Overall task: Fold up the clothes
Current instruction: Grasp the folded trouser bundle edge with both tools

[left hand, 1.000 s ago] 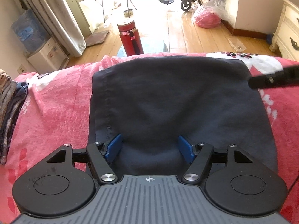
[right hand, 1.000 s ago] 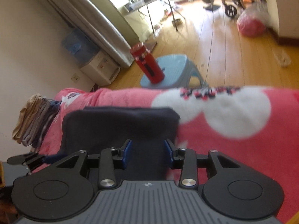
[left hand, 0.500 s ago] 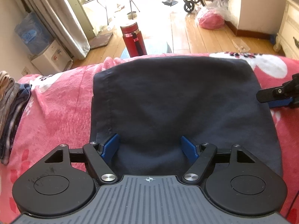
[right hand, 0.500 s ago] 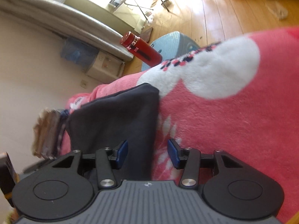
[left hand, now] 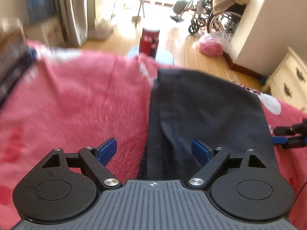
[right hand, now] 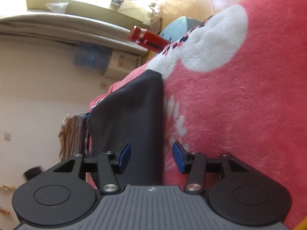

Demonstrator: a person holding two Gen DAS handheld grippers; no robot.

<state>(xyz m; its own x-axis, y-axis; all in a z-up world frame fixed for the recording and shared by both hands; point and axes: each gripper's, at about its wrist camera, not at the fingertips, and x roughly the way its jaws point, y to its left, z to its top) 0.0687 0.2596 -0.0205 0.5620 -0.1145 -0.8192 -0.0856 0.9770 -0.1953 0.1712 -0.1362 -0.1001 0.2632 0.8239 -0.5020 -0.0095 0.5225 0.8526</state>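
Note:
A folded dark navy garment (left hand: 207,111) lies on the pink blanket (left hand: 86,99). My left gripper (left hand: 154,150) is open, low over the garment's near left edge, which runs between its blue pads. My right gripper (right hand: 151,158) is open and rolled on its side, with the garment's right edge (right hand: 134,115) between its pads. The right gripper's fingers also show at the right edge of the left wrist view (left hand: 289,136).
A stack of folded clothes (right hand: 73,134) sits at the bed's left end. A red flask (right hand: 149,38) stands on a blue stool (right hand: 182,26) beyond the bed. A white dresser (left hand: 287,80) and a wheelchair (left hand: 214,19) stand on the wooden floor.
My left gripper has swung left from the garment's middle to its left edge and opened wider. My right gripper has rolled further onto its side and opened wider at the right edge.

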